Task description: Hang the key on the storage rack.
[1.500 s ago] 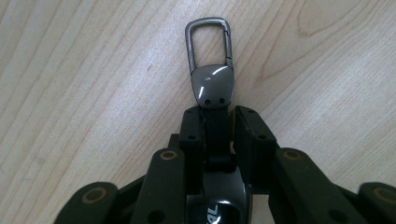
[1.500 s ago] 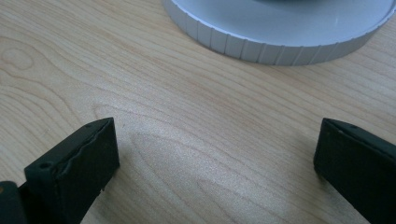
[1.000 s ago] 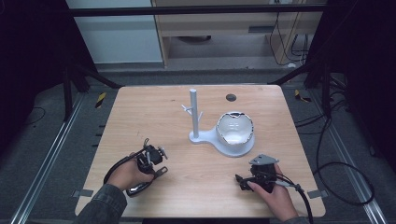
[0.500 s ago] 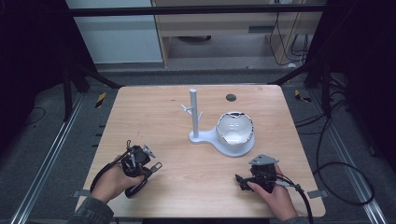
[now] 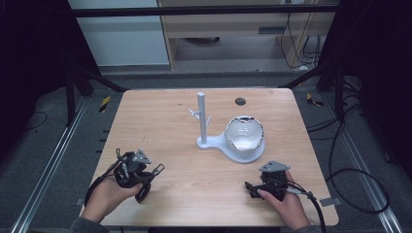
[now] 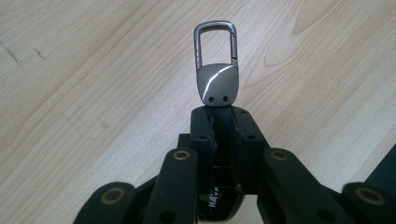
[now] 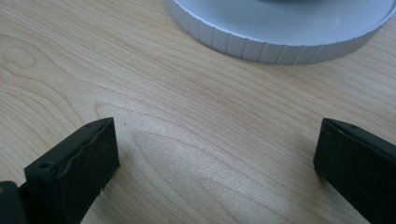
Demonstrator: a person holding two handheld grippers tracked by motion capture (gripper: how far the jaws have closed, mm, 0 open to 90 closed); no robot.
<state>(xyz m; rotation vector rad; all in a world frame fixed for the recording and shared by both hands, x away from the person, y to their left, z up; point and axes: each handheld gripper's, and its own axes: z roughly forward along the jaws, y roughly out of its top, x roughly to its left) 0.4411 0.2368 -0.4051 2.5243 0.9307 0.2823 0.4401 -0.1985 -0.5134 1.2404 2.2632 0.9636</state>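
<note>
My left hand-held gripper point(image 6: 219, 122) is pinching a black strap carrying a grey metal carabiner clip point(image 6: 216, 65), its rounded plate with two small holes and slim loop jutting beyond the jaws over the wooden counter point(image 5: 175, 121) near its left front. Mid-counter stands a white post stand point(image 5: 202, 121) with a bowl-like dish point(image 5: 244, 134). My right hand-held gripper point(image 7: 217, 154) sits spread, nothing between its jaws

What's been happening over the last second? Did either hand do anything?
The left gripper, shut on a metal key clip, drew back toward the person's edge of the table, then came slightly forward and rightward again. The right gripper stayed put, open, near the white stand, which has not moved.
</note>
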